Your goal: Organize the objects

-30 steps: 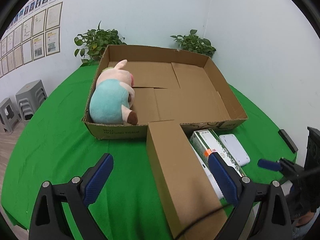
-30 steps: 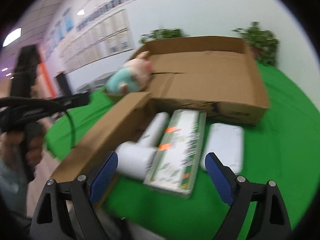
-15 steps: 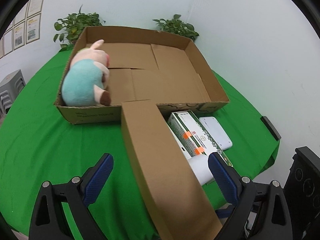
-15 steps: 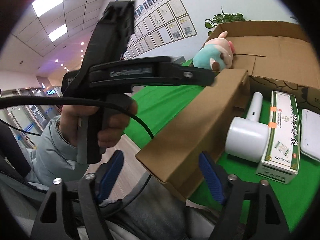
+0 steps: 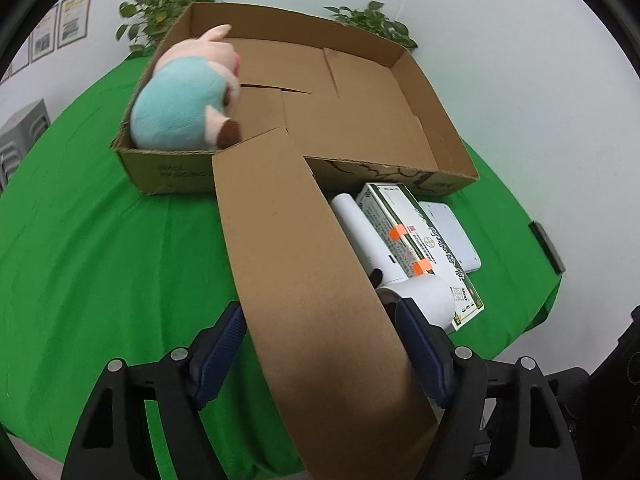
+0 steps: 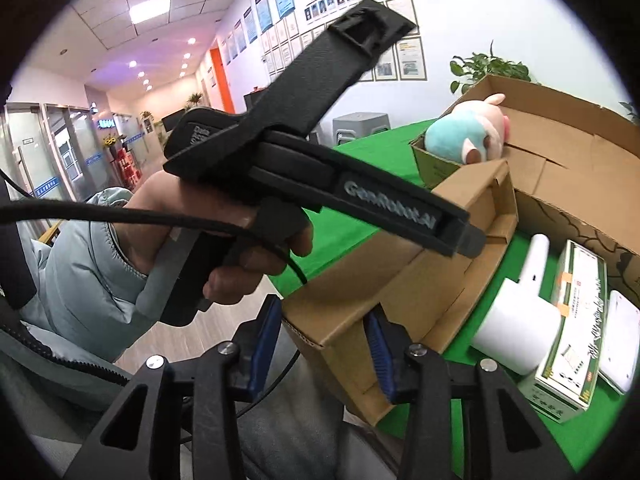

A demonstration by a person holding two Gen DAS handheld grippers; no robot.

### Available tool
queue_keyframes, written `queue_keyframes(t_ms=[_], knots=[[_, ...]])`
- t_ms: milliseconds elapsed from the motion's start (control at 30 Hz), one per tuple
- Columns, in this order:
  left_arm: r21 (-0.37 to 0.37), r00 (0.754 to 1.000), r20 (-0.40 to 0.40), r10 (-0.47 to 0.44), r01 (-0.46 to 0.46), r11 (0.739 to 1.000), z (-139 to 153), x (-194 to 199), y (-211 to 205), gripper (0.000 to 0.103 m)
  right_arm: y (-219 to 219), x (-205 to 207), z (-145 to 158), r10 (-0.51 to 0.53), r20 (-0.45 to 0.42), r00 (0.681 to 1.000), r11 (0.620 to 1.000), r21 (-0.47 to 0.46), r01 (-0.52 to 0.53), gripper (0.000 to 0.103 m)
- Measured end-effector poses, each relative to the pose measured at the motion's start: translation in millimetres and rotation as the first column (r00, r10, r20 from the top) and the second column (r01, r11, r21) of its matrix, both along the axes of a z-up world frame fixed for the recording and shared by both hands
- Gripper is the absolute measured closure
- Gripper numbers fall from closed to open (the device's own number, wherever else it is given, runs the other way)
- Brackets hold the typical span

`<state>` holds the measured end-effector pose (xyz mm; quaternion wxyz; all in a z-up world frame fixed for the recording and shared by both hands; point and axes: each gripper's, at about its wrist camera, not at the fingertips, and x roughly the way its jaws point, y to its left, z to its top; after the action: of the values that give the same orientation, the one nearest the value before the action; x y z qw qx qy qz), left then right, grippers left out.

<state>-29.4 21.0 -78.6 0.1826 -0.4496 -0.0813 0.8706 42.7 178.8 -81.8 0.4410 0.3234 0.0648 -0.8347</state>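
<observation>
A long brown cardboard box (image 5: 296, 264) lies on the green table (image 5: 100, 260), one end against a large open carton (image 5: 360, 96). My left gripper (image 5: 320, 344) has its blue pads on both long sides of the box near its front end. My right gripper (image 6: 324, 344) grips the box's near end corner (image 6: 328, 320). A pink and teal plush pig (image 5: 188, 96) lies in the carton's left corner. A white hair dryer (image 5: 384, 256), a green and white carton (image 5: 420, 240) and a flat white case (image 5: 456, 232) lie right of the long box.
Potted plants (image 5: 160, 20) stand behind the carton against the white wall. A small black object (image 5: 548, 246) lies at the table's right edge. Grey stools (image 5: 20, 136) stand left of the table. The person's hand holding the left gripper (image 6: 224, 240) fills the left of the right wrist view.
Both grippers have closed in on the long box. The left came forward and narrowed onto its sides. The right swung left to the box's near end and narrowed onto its corner.
</observation>
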Motion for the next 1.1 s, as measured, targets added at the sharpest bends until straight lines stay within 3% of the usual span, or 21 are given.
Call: queue_keyframes(t_ms=[67, 200, 333, 400, 567, 700, 867, 967, 1033, 1100], knots=[[0.017, 1.0, 0.003, 0.017, -0.017, 1.0, 0.0, 1.5, -9.4, 0.029, -3.3, -5.4, -1.8, 0.007, 0.018, 1.0, 1.0, -0.007, -0.007, 0.061], [0.041, 0.999, 0.004, 0.041, -0.041, 0.998, 0.0, 5.4, -25.4, 0.036, -0.5, -20.4, -4.9, -0.013, 0.066, 0.998, 0.999, -0.038, 0.016, 0.044], [0.047, 0.997, 0.018, 0.069, -0.069, 0.996, -3.5, 7.4, -41.2, 0.042, 10.3, -26.8, -4.4, -0.018, 0.105, 0.994, 0.994, -0.105, 0.029, 0.039], [0.038, 0.996, 0.026, 0.083, -0.084, 0.996, -5.8, 8.2, -47.5, 0.053, 12.8, -29.3, -4.0, -0.037, 0.113, 0.993, 0.992, -0.115, 0.05, 0.039], [0.058, 0.994, 0.037, 0.099, -0.101, 0.993, -12.4, 7.6, -57.1, 0.059, 23.8, -44.2, 0.1, -0.085, 0.128, 0.988, 0.982, -0.16, 0.105, 0.039], [0.053, 0.995, 0.033, 0.099, -0.101, 0.994, -13.6, 6.7, -58.3, 0.067, 23.3, -60.1, -1.7, -0.145, 0.133, 0.98, 0.977, -0.139, 0.164, 0.039], [0.039, 0.995, 0.027, 0.091, -0.092, 0.995, -14.3, 2.8, -55.6, 0.078, 8.5, -74.0, -11.3, -0.223, 0.125, 0.967, 0.973, -0.035, 0.229, 0.04], [0.035, 0.997, 0.024, 0.078, -0.079, 0.996, -14.8, 0.5, -52.9, 0.082, -0.1, -79.4, -15.9, -0.272, 0.106, 0.957, 0.962, 0.026, 0.27, 0.053], [0.024, 0.997, 0.026, 0.071, -0.072, 0.997, -15.3, -4.9, -47.2, 0.087, -4.2, -81.4, -20.4, -0.31, 0.077, 0.947, 0.95, 0.069, 0.305, 0.08], [0.007, 0.998, 0.017, 0.066, -0.066, 0.998, -14.7, -8.8, -42.7, 0.087, -6.8, -82.0, -23.5, -0.348, 0.051, 0.936, 0.934, 0.099, 0.342, 0.08]])
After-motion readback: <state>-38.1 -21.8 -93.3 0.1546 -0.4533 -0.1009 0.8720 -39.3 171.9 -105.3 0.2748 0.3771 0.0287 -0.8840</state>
